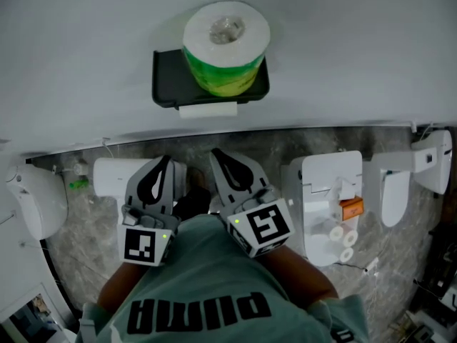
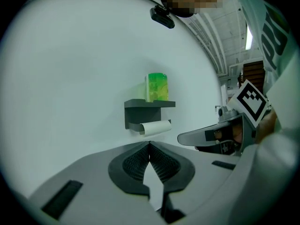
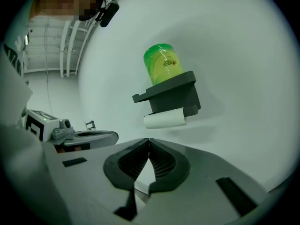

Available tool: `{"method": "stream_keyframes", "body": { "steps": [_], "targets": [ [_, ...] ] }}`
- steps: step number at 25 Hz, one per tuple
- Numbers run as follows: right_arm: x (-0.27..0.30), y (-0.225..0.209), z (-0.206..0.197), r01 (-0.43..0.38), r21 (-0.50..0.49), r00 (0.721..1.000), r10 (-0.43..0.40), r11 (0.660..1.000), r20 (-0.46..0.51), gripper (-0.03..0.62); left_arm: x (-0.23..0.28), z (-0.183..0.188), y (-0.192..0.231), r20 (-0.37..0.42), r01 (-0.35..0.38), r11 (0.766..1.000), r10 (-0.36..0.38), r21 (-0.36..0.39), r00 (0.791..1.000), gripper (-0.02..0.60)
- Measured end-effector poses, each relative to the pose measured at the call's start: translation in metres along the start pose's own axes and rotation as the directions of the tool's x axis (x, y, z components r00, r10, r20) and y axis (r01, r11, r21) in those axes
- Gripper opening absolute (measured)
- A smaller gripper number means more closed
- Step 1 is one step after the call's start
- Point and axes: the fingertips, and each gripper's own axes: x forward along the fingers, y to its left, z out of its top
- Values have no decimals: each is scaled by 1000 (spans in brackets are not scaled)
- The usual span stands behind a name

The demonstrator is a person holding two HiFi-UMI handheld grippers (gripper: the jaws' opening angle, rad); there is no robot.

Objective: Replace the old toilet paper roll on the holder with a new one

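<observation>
Start step, nothing taken yet. Left claw [image 1: 165, 161] and right claw [image 1: 218, 155] closed, empty, facing holder [image 1: 166, 84]. Next: open claw, remove old roll [image 1: 207, 110]; new roll [image 1: 226, 45] waits on top.

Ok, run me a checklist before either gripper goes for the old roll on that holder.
1. Old roll sits on the bar under the holder's shelf: ok, thin and white.
2. New roll within reach: ok, upright on the shelf in its green wrapper.
3. Left gripper ready to grasp: not ok, fingers together with nothing between them.
4. Right gripper ready to grasp: not ok, fingers together and empty.
5. Way to the holder free: ok, both gripper views show only bare wall ahead.
6. How the old roll comes off the bar: cannot tell.
</observation>
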Motion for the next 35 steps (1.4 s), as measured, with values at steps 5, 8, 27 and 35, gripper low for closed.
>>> {"method": "stream_keyframes", "body": {
  "steps": [5, 8, 27, 35],
  "targets": [
    [16, 0, -3, -41, 134, 999, 42, 990, -5, 3, 11, -3, 10, -8, 31, 999, -31, -16, 999, 5],
    [23, -5, -1, -45, 229, 999, 42, 972, 18, 5, 18, -5, 14, -17, 55, 998, -56, -20, 998, 5],
    [50, -38, 26, -268, 783, 953, 34, 562, 301, 216, 50, -6, 36, -1, 190, 977, -191, -96, 982, 5],
    [60, -46, 42, -359, 812, 920, 28, 460, 391, 216, 48, -8, 48, -9, 165, 963, -171, -215, 985, 5]
  ]
}}
